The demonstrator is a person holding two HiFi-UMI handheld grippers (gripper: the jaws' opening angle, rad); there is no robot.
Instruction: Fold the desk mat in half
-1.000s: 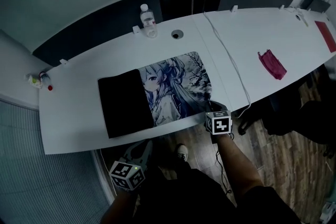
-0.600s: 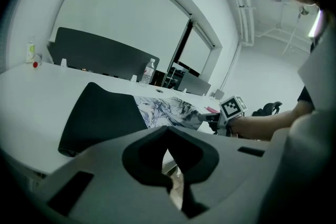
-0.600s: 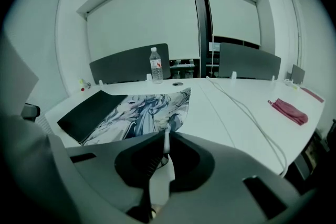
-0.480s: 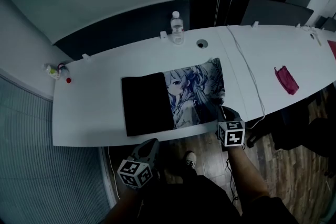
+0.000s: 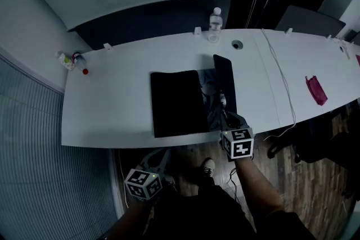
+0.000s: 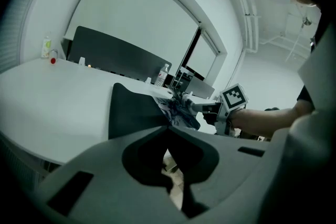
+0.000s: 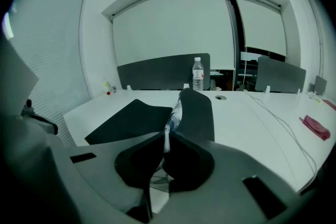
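The desk mat (image 5: 175, 103) lies on the white table (image 5: 112, 98). Its left part is folded over and shows the black underside. My right gripper (image 5: 225, 113) is shut on the mat's near right edge and holds it up, so the right part stands as a black flap (image 5: 224, 78) (image 7: 197, 113). Only a narrow strip of the printed side (image 5: 209, 89) shows between the two black parts. My left gripper (image 5: 162, 154) is shut and empty, hanging below the table's front edge. From the left gripper view the mat (image 6: 131, 110) lies ahead, with the right gripper (image 6: 187, 103) at its raised edge.
A water bottle (image 5: 215, 24) stands at the table's back edge beside a round cable hole (image 5: 237, 44). A white cable (image 5: 281, 87) crosses the table right of the mat. A magenta object (image 5: 316, 90) lies far right. Small bottles (image 5: 70, 59) sit at the far left corner.
My right gripper has risen and swung left with the mat's right edge, so the printed picture that lay flat is now mostly covered by the raised black flap. The left gripper has shifted sideways.
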